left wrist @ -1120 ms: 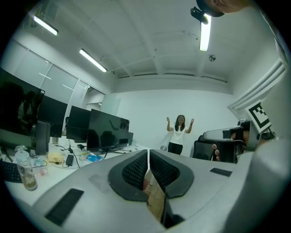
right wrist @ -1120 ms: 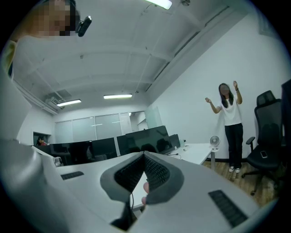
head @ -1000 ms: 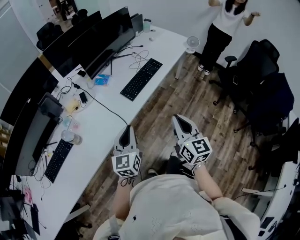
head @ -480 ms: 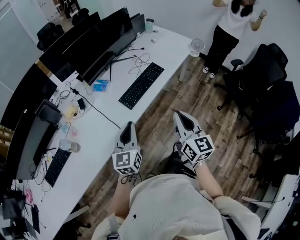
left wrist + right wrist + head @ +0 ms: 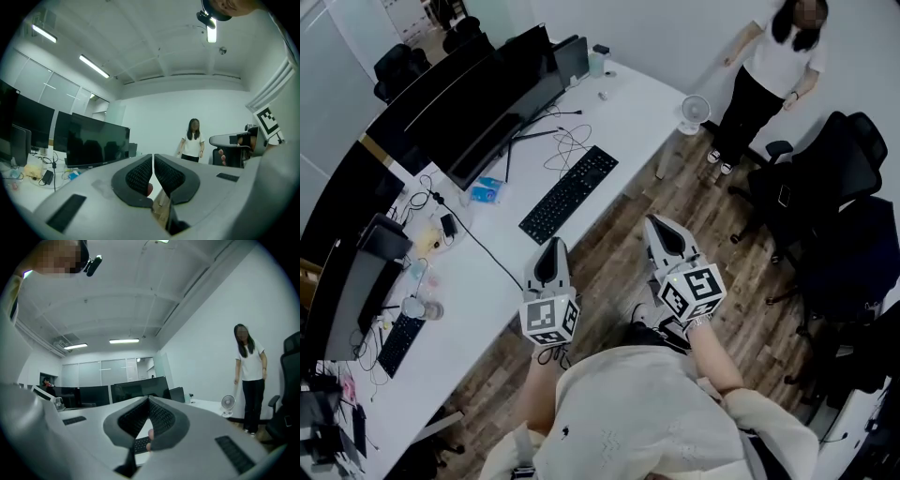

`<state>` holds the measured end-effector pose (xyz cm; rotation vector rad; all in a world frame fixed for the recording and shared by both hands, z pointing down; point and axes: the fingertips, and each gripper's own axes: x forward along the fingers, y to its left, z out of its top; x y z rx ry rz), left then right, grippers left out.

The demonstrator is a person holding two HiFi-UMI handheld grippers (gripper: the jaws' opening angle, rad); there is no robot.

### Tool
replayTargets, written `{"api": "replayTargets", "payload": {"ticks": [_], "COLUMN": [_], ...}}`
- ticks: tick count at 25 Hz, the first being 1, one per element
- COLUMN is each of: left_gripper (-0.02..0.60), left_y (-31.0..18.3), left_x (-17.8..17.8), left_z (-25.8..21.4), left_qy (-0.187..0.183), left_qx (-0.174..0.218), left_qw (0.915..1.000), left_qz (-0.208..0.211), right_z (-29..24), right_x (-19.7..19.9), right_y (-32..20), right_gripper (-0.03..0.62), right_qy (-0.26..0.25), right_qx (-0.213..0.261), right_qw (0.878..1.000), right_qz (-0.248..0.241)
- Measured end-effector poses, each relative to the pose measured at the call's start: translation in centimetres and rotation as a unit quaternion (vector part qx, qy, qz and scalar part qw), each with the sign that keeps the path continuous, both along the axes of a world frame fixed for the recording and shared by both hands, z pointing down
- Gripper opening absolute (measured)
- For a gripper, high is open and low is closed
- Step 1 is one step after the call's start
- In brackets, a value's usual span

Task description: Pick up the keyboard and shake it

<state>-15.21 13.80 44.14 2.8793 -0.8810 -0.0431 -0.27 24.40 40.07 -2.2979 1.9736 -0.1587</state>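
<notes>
so, left gripper (image 5: 550, 253) and right gripper (image 5: 662, 234) both clenched empty, aimed deskward short of keyboard (image 5: 569, 193), apparently pre-pickup

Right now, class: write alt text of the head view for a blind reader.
A person holds the left hand-held gripper and right hand-held gripper, both shut and empty, beside a white desk bearing a black keyboard and monitors. Another person stands near a small fan.
</notes>
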Motion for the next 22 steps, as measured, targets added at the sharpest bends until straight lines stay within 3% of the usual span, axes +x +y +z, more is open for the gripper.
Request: {"api": "replayTargets", "payload": {"ticks": [11, 22], "left_gripper": [0.023, 0.023], "left_y": [-0.9, -2.9], "left_x": [8.9, 11.9], "left_z": [-0.6, 0.3], "left_qy": [-0.001, -0.015], "left_qx": [0.009, 0.006], "left_qw": [0.9989, 0.9967], "left_qz": [-0.047, -0.08], "right_z": [-0.6, 1.1], "right_x": [10.3, 14.8], "right_y": [-1.7, -4.5], "right_gripper": [0.002, 0.002], "right_qy": [0.001, -0.011], "right_qx": [0.006, -0.006], "right_qw": [0.999, 0.998], "right_qz": [-0.04, -0.063]}}
